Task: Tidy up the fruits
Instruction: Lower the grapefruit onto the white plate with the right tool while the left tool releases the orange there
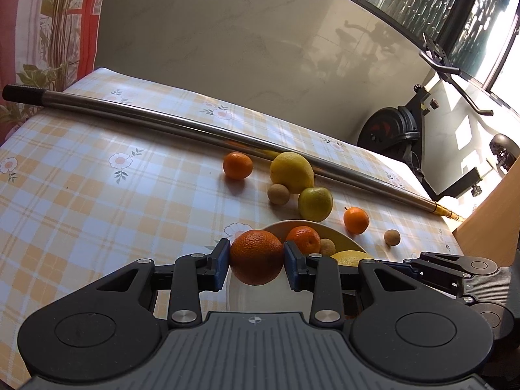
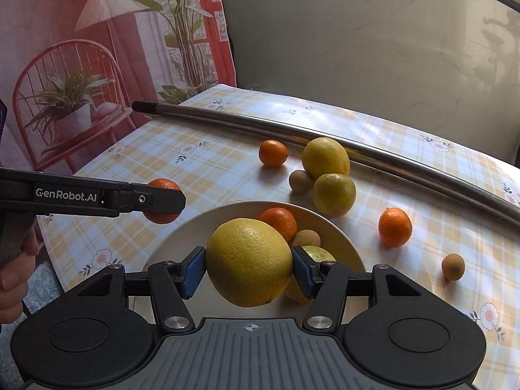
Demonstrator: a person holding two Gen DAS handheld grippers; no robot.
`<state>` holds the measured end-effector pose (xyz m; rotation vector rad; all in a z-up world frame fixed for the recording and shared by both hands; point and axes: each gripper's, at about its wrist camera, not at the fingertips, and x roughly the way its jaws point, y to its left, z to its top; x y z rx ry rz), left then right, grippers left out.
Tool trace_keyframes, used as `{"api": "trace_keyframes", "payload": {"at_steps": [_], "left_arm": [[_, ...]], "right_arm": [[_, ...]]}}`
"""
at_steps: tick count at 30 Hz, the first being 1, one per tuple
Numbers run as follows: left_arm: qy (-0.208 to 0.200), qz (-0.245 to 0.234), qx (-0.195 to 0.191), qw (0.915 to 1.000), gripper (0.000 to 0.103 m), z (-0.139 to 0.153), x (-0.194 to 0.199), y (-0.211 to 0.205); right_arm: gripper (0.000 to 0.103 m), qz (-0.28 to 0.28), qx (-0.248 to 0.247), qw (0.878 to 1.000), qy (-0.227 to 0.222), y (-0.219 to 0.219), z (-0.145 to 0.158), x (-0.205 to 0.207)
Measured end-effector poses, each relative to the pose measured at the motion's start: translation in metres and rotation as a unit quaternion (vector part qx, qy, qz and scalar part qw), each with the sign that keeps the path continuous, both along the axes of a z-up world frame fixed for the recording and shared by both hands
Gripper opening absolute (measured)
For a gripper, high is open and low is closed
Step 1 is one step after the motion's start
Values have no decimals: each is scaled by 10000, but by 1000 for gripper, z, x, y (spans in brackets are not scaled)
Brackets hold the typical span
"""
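Note:
My left gripper (image 1: 256, 256) is shut on a large orange (image 1: 256, 253), held above the near left rim of a cream plate (image 1: 286, 226). From the right wrist view the left gripper (image 2: 162, 200) shows side-on with the orange (image 2: 162, 184) left of the plate (image 2: 201, 224). My right gripper (image 2: 249, 271) is shut on a big yellow citrus (image 2: 249, 261) over the plate. On the plate lie a mandarin (image 2: 280, 221), a small brown fruit (image 2: 307, 238) and a yellow-green fruit (image 2: 317, 253). Loose fruit lies beyond the plate.
On the checked tablecloth (image 2: 211, 169) lie a lemon-yellow fruit (image 2: 325, 157), a green-yellow fruit (image 2: 334, 195), two mandarins (image 2: 273, 152) (image 2: 395, 227) and two small brown fruits (image 2: 300, 181) (image 2: 452, 266). A long steel tube (image 2: 292, 130) crosses the table behind them. An exercise bike (image 1: 399, 133) stands at the right.

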<state>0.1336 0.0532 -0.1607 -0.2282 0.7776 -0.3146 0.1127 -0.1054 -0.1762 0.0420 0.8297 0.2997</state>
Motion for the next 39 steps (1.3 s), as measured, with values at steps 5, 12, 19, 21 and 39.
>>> {"api": "trace_keyframes", "payload": {"at_steps": [5,12,19,21,39], "left_arm": [[105,-146,-13,9998,37,-4,6,-7],[233,-159,-68,9996,37,-6,10,-2],[308,-143,-209,9992,37,-3,21,6],[305,-161,-150,9993,37,-3,24,6],[550,-490,12,9973,37,-15,43,-15]], "right_arm": [[53,62,243,9995,175,-4,-1,-11],[53,249,163,9991,311,9,-6,-16],[53,522,212,9977,382,22,-17,-4],[53,667,144,9969,386,30,-21,1],[63,715,679,9947,280,19,-18,4]]}}
